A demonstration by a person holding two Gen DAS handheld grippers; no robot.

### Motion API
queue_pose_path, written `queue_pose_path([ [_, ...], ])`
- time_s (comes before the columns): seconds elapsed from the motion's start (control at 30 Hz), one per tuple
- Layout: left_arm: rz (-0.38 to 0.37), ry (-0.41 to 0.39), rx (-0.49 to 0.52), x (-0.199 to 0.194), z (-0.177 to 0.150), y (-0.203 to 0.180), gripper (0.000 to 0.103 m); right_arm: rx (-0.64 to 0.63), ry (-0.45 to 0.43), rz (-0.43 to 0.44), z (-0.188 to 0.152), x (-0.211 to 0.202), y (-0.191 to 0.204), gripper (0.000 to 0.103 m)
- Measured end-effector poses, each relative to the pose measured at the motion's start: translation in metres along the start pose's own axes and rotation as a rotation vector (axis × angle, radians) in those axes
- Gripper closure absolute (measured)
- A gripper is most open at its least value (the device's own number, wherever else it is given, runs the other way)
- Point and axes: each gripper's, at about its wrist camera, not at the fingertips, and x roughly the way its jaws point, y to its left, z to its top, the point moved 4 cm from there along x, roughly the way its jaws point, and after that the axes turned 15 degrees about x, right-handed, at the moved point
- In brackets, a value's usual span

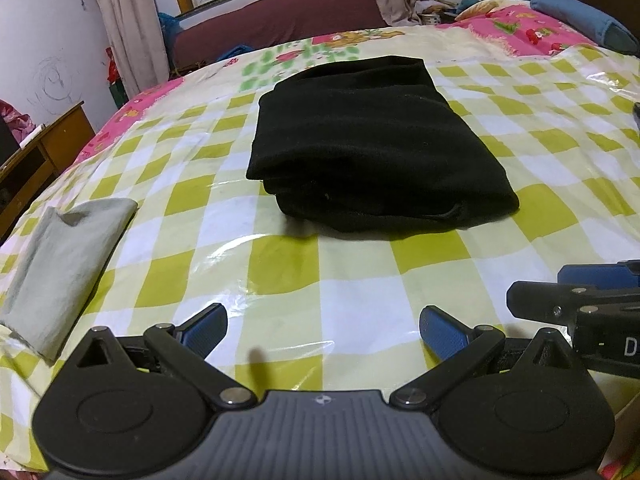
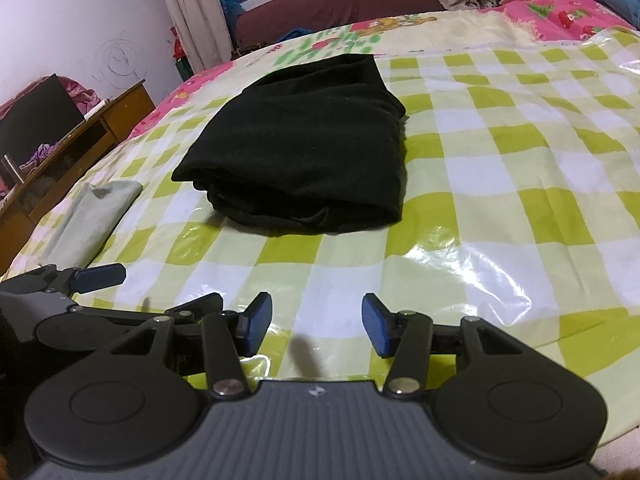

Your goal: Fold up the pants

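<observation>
Left wrist view
- Pants: black, folded into a thick stacked bundle, lying flat near the middle of the bed; layered edges face the camera.
- Sheet: green-and-white checked, glossy, covers the near part of the bed; the pants rest on it.
- Left gripper: low over the sheet, well short of the pants; the two blue pads stand spread wide apart with nothing between them.
- Right gripper: enters at the right edge, just beside the left one; only part of it shows here.
- Grey cloth: folded, at the left edge of the bed, well apart from the pants.
- Wooden desk: beside the bed, far left.

Right wrist view
- Pants: same bundle, left of centre on the sheet, touched by neither gripper.
- Right gripper: held above the sheet near the camera side; blue pads spread, gap empty, narrower than on the left one.
- Left gripper: seen at the left edge, one blue finger pointing right.
- Grey cloth: left of the pants, apart from them.
- Pink quilt: far right corner of the bed.
</observation>
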Motion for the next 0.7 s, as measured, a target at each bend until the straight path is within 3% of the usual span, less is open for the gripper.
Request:
queue_pose_path([
  [0.7,0.01,0.009,0.006,0.0039,-0.0028,-0.0029,0.0,0.0,0.015,-0.005,-0.0024,0.0038,-0.0017,0.052],
])
